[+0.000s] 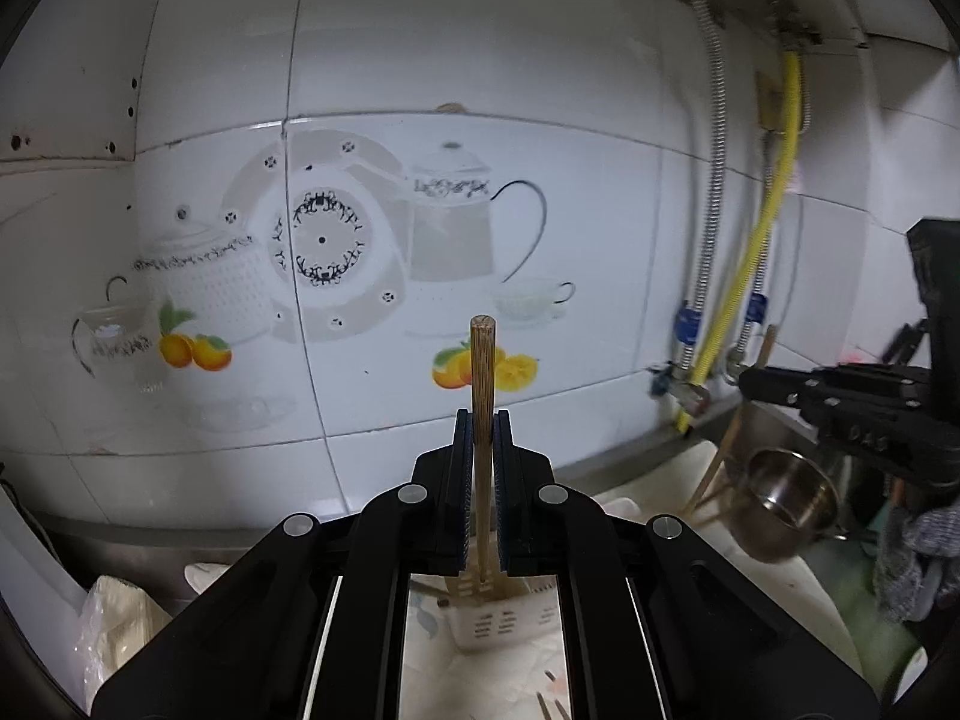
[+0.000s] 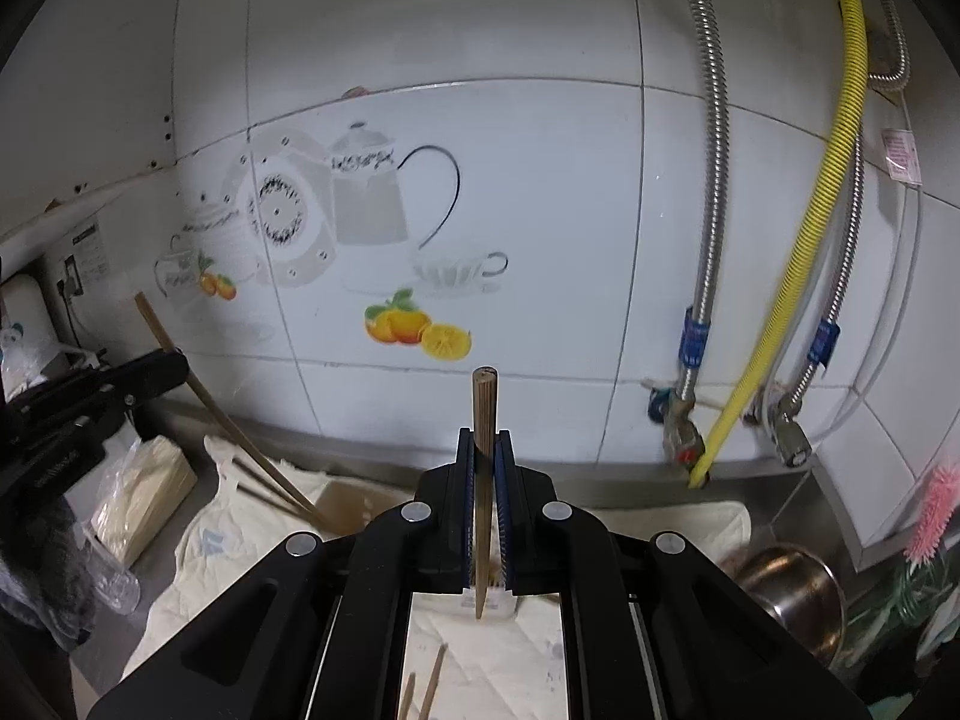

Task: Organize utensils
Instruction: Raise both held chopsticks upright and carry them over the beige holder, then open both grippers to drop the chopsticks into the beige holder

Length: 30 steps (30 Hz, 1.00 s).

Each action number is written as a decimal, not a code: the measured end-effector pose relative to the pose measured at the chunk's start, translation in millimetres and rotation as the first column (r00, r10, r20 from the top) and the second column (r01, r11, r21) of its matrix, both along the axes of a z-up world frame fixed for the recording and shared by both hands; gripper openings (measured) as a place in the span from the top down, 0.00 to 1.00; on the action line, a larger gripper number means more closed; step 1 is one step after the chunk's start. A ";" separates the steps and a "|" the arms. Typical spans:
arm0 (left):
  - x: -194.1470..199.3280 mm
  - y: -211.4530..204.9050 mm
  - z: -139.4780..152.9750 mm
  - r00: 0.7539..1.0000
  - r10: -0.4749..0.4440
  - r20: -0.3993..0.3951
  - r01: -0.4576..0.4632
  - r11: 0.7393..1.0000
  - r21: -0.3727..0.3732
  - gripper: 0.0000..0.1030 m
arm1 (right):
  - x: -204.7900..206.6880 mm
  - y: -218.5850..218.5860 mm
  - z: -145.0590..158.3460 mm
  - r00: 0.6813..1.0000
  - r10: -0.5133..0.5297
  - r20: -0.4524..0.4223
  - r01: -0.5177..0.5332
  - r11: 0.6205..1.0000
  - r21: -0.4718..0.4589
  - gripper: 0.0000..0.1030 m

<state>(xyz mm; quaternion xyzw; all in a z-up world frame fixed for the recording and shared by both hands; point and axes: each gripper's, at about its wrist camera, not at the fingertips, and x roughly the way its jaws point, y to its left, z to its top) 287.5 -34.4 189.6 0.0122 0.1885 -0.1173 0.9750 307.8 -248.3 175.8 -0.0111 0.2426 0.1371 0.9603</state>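
The left gripper (image 1: 482, 420) is clamped on a brown wooden chopstick (image 1: 482, 372) that stands upright between its blue pads, its blunt end above the fingertips. The right gripper (image 2: 483, 438) pinches a second wooden chopstick (image 2: 483, 408) the same way. Both hang in front of a white tiled wall (image 1: 540, 90). Below lie a pale cloth (image 2: 252, 516), a white slotted utensil holder (image 1: 492, 618) and loose chopsticks (image 2: 432, 684); a steel pot (image 1: 786, 504) sits to the right.

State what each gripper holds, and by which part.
The left gripper clamps a wooden chopstick below its blunt top end. The right gripper grips another chopstick the same way.
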 end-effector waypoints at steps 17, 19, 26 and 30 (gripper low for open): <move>30.2 2.0 -57.0 0.991 0.004 -0.132 -0.006 1.000 -0.014 0.95 | 39.6 1.1 -34.8 0.999 -0.027 -0.032 0.027 1.000 0.002 0.94; 30.3 1.5 -58.8 0.991 0.004 -0.137 -0.005 1.000 -0.007 0.95 | 41.1 2.0 -39.8 0.999 -0.028 -0.041 0.028 1.000 -0.002 0.94; 29.3 -1.9 -62.7 0.988 0.004 -0.152 -0.002 1.000 0.014 0.94 | 40.9 3.6 -51.4 0.997 -0.030 -0.065 0.030 1.000 -0.006 0.93; 28.2 -3.5 -62.8 0.988 0.002 -0.157 0.000 1.000 0.014 0.94 | 40.4 1.5 -53.8 0.997 -0.034 -0.073 0.034 0.999 -0.001 0.92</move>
